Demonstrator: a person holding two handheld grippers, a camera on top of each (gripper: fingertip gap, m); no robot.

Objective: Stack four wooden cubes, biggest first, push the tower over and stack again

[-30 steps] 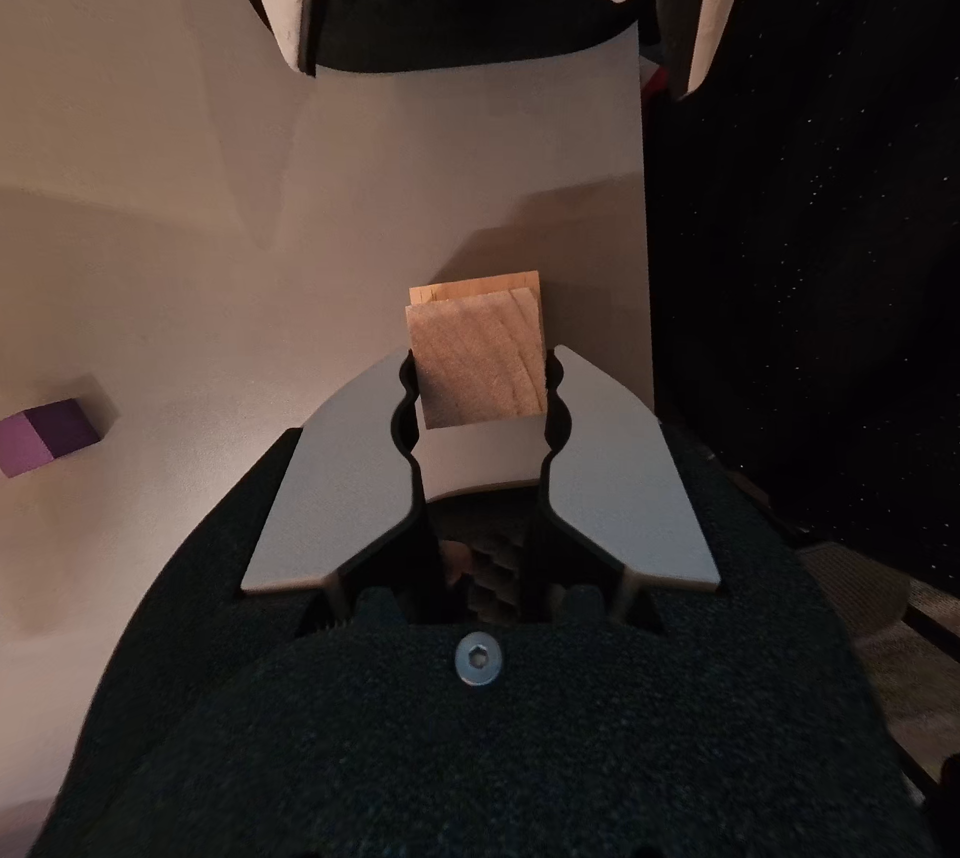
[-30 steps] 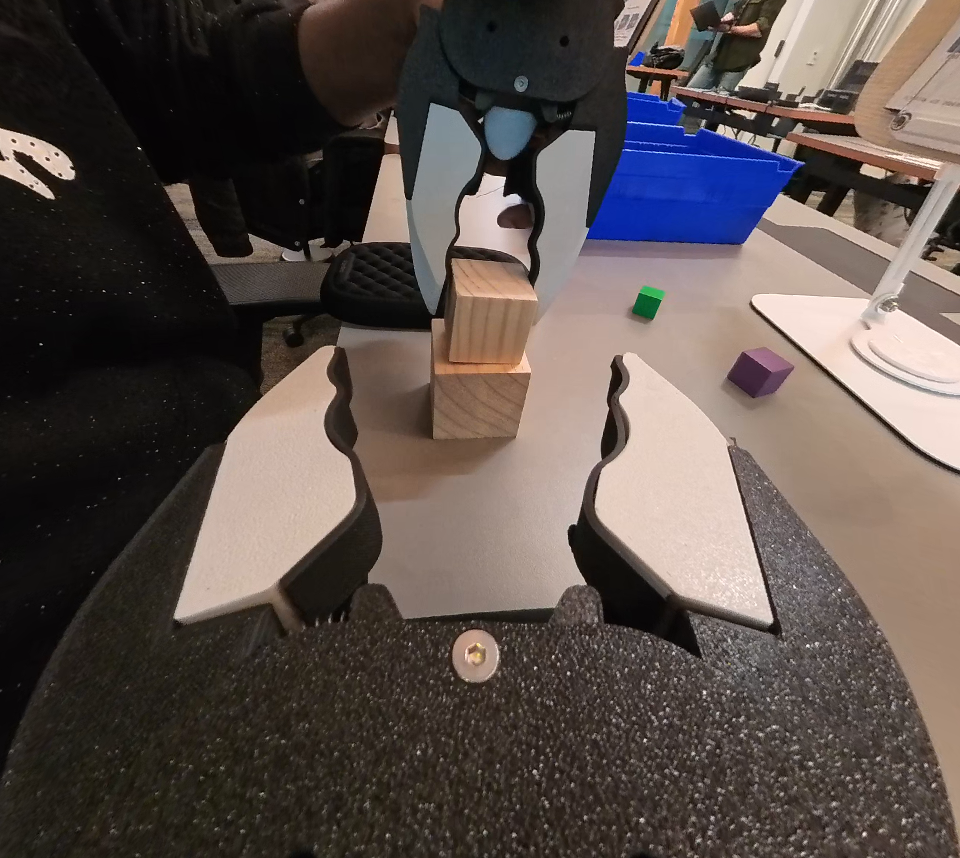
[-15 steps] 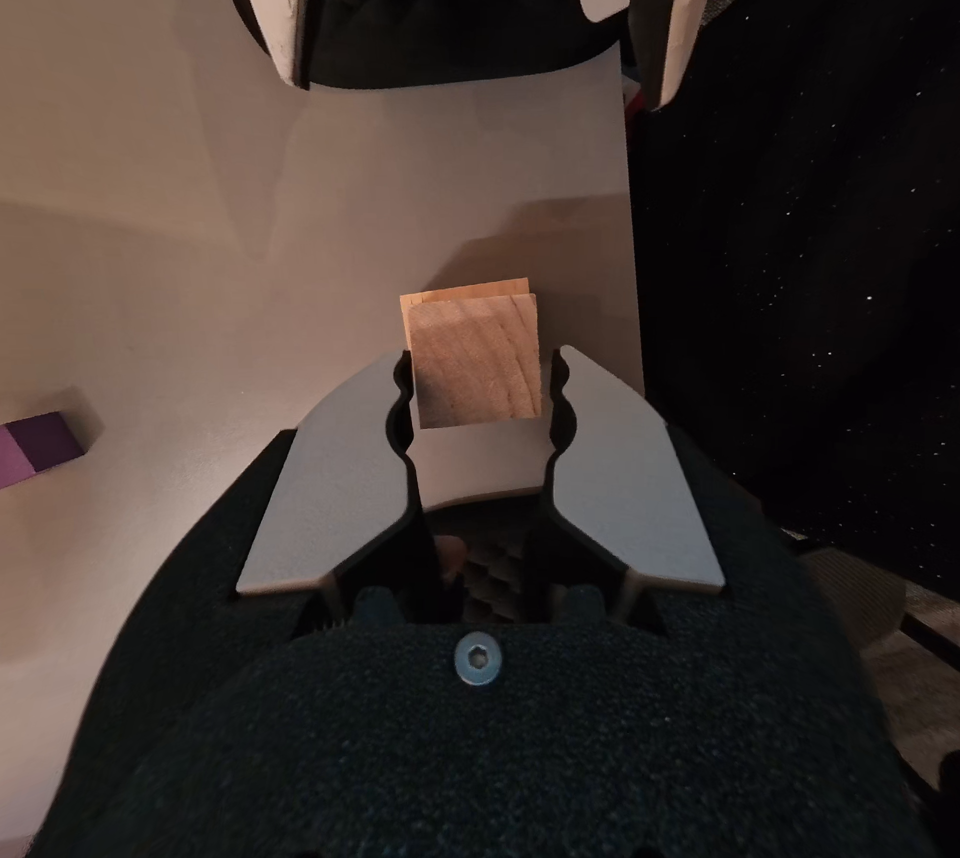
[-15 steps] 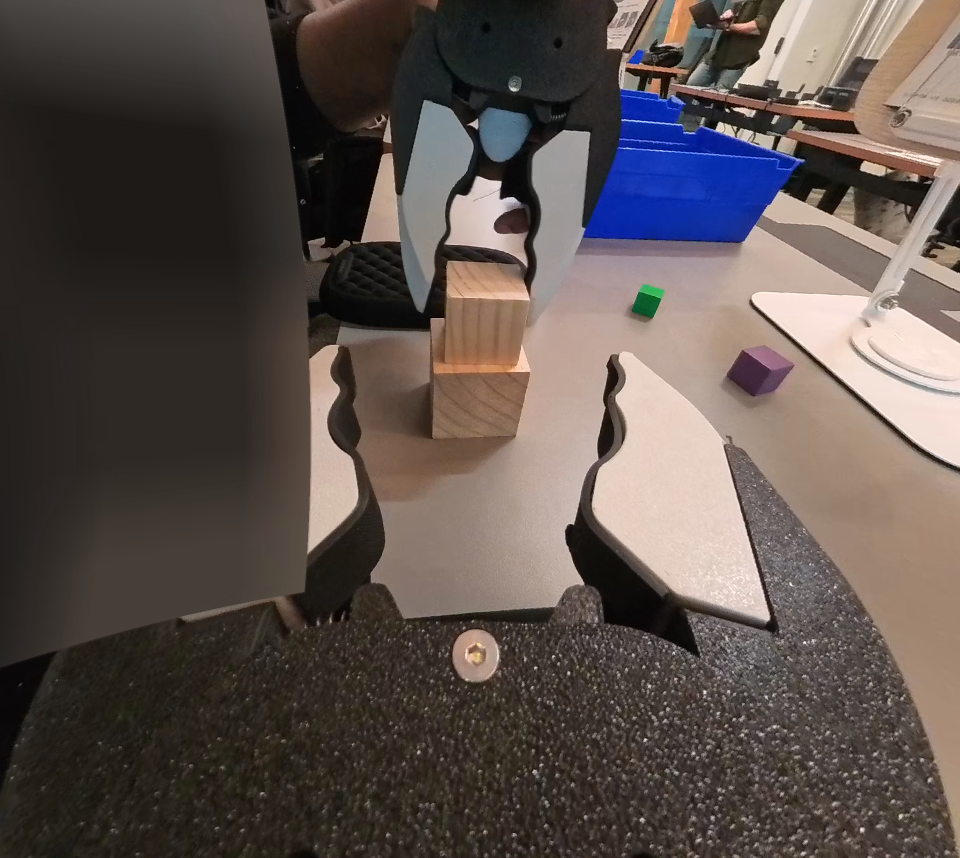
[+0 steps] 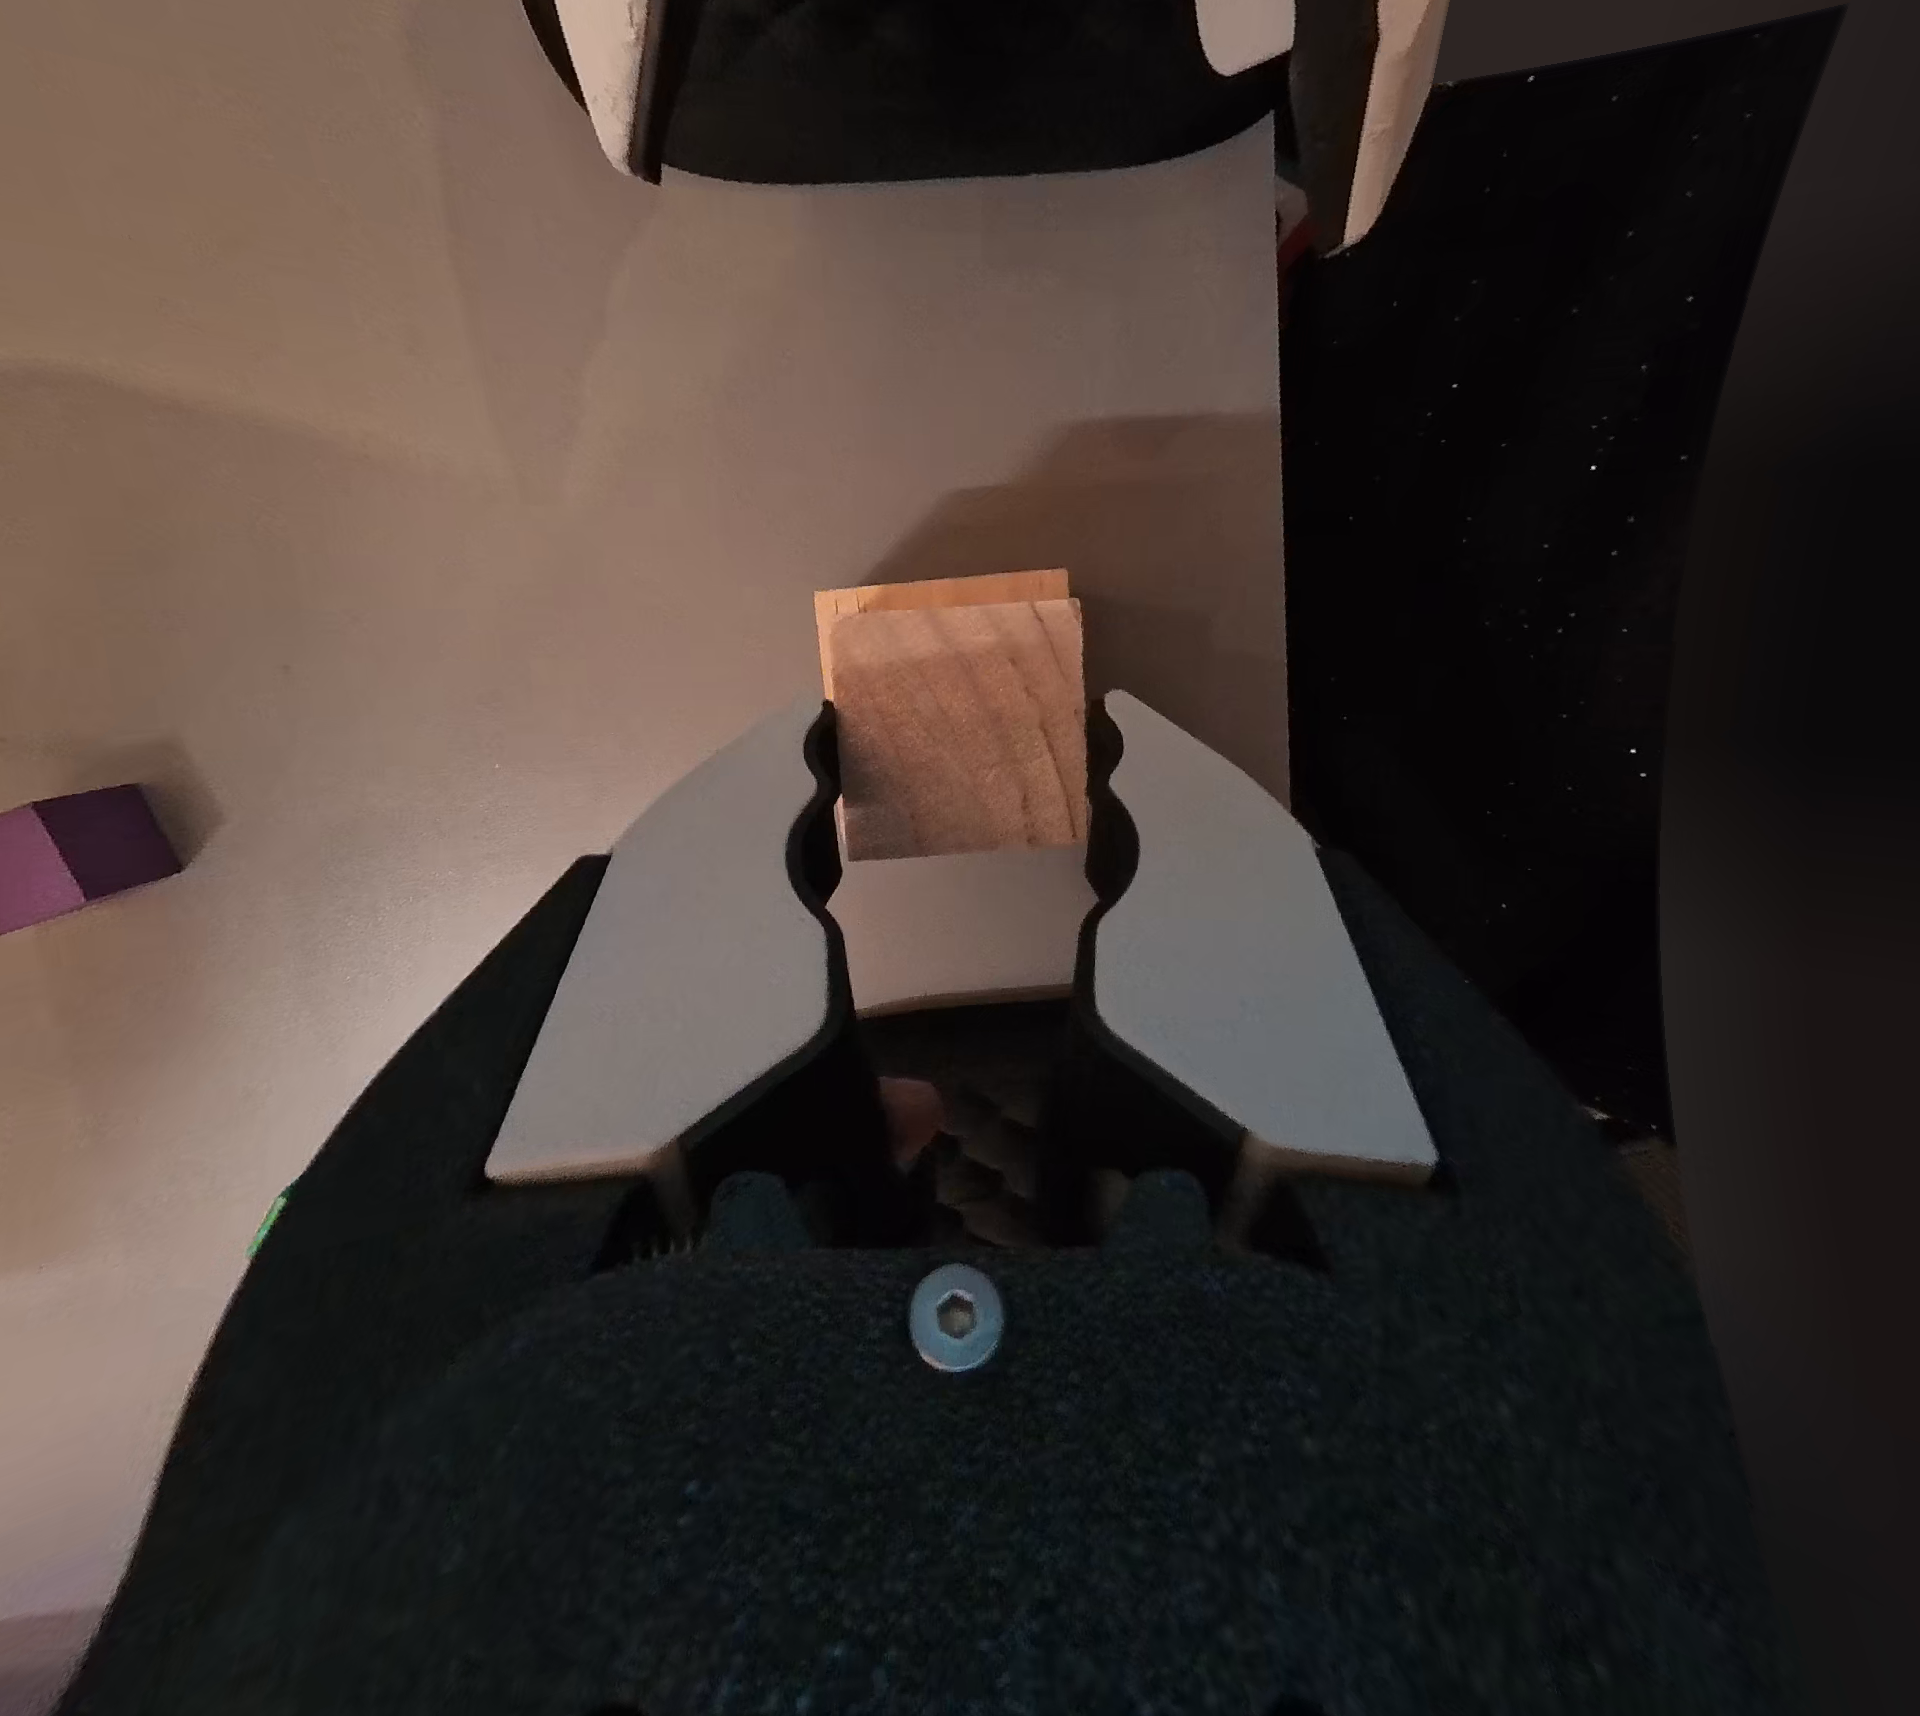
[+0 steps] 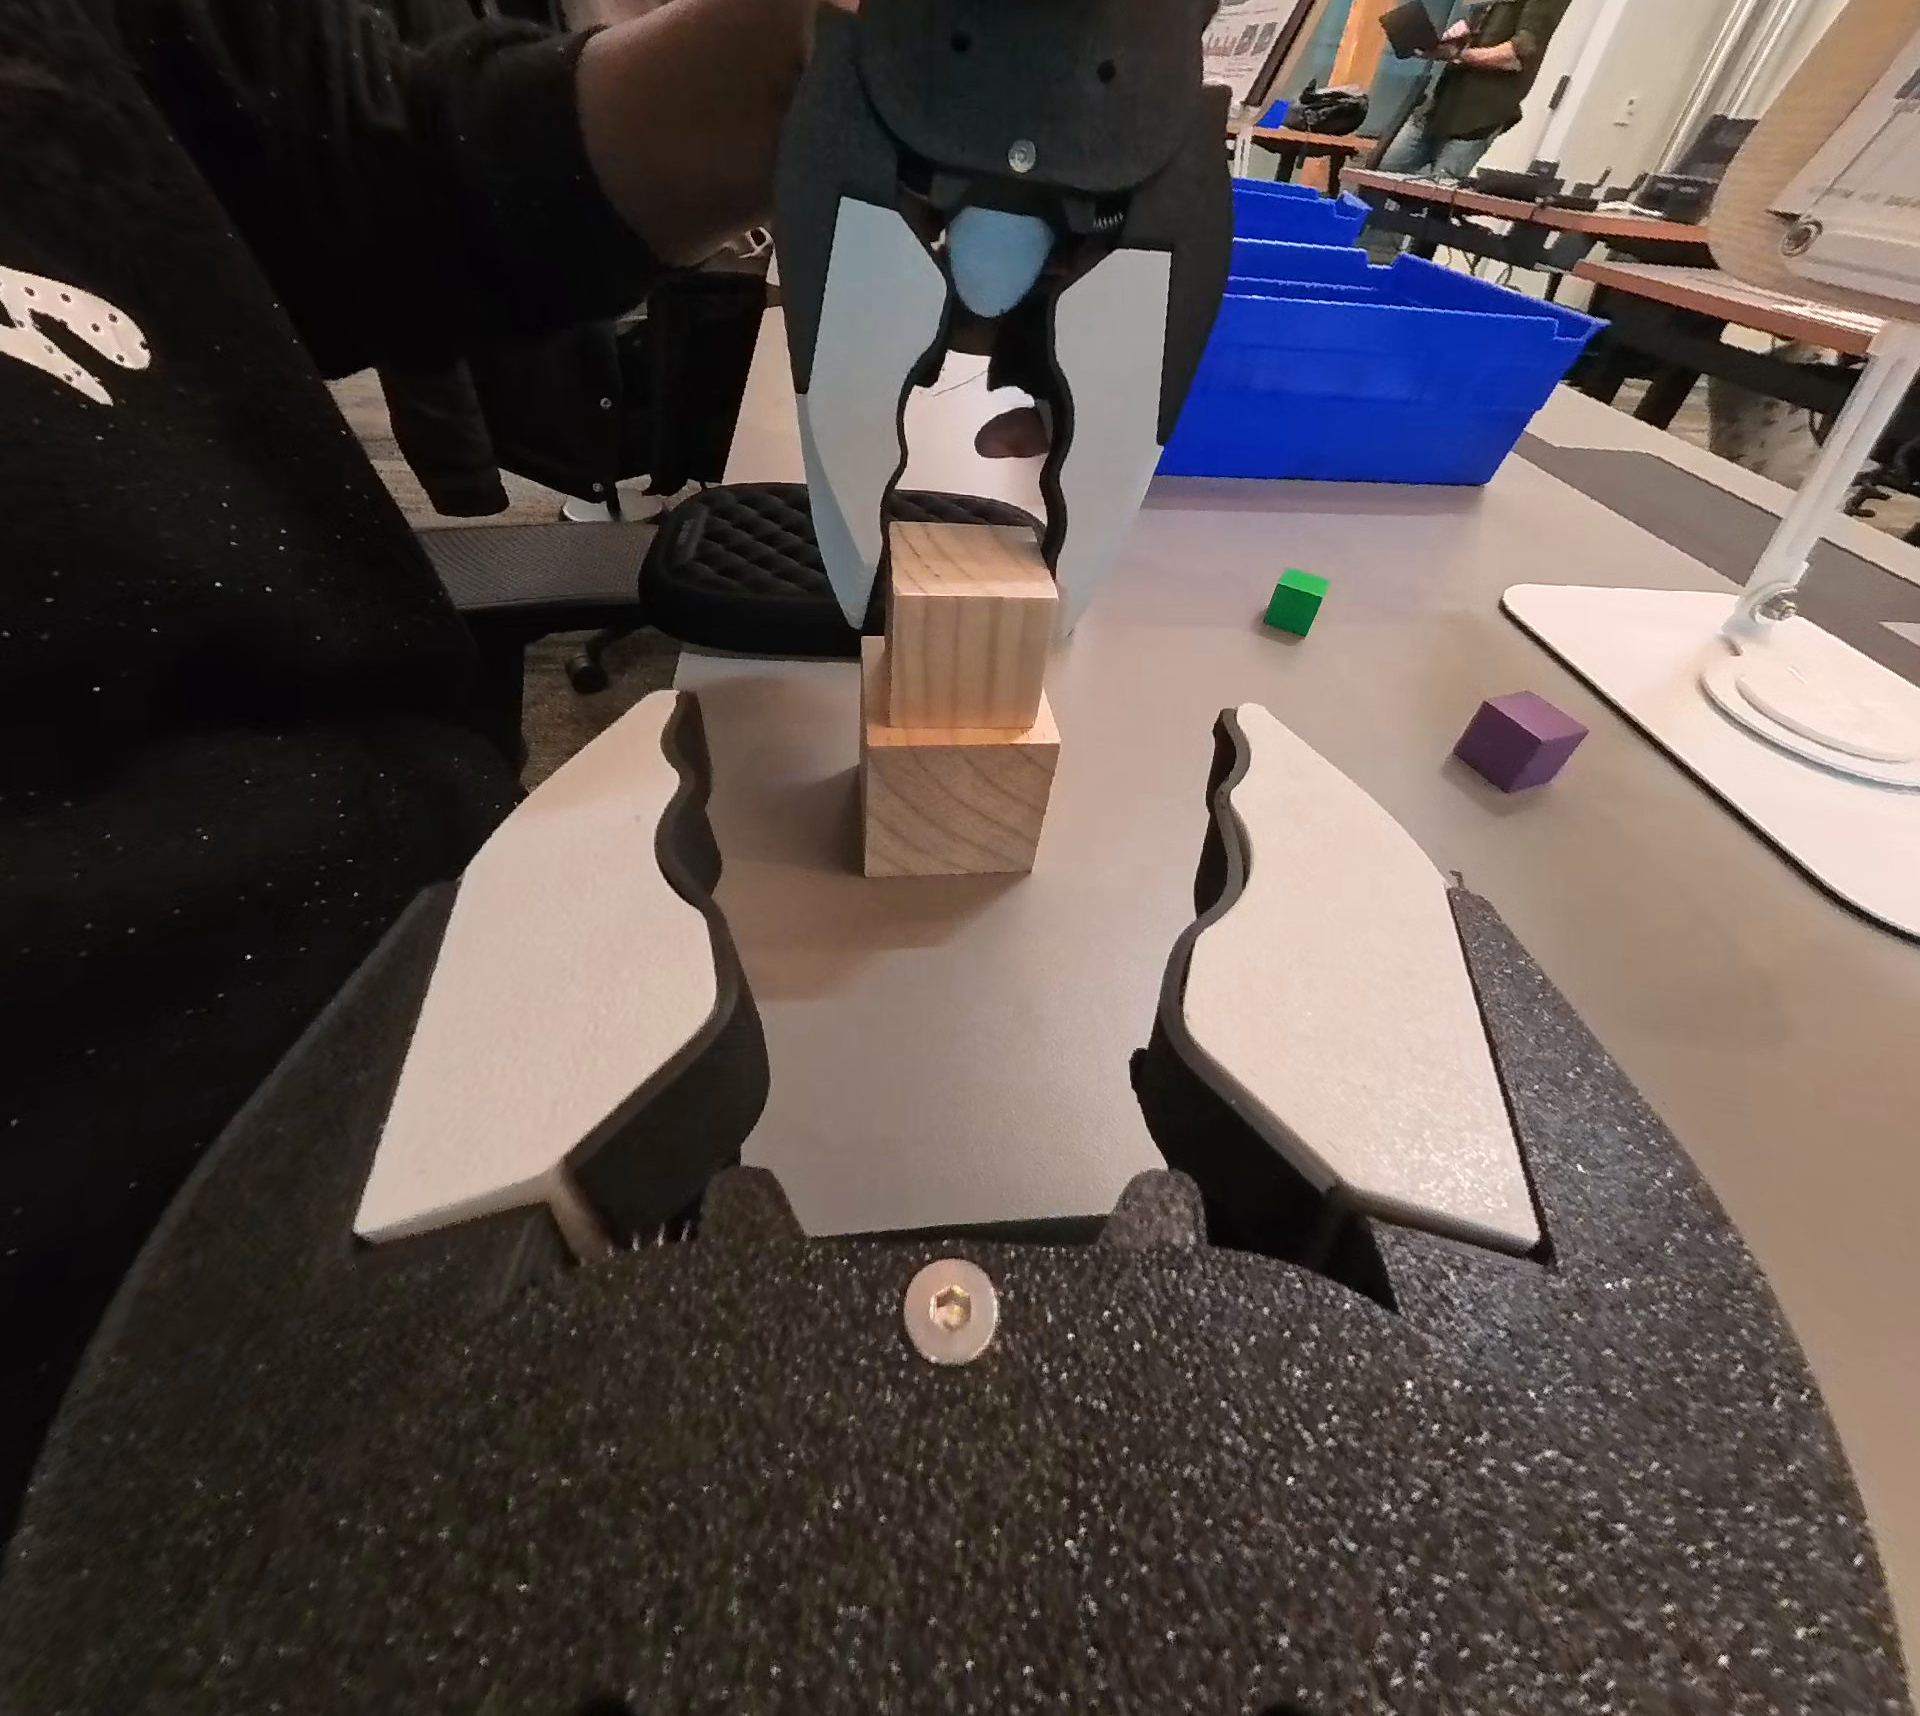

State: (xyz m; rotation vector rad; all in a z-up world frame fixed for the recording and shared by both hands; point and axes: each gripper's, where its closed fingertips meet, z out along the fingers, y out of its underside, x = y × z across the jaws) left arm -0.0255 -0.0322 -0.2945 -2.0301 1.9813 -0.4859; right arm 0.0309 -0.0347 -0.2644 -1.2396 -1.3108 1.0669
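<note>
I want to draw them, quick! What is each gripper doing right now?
Left gripper: closed on the upper wooden cube.
Right gripper: open, holding nothing.

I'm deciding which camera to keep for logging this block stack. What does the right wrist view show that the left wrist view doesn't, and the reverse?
Only the right wrist view: the green cube, blue bins, the lamp base, and the lower block's side.

Only the left wrist view: the top block from above, between the left gripper's fingers.

Both: the two stacked wooden blocks, the purple cube, both grippers and the grey table.
</note>
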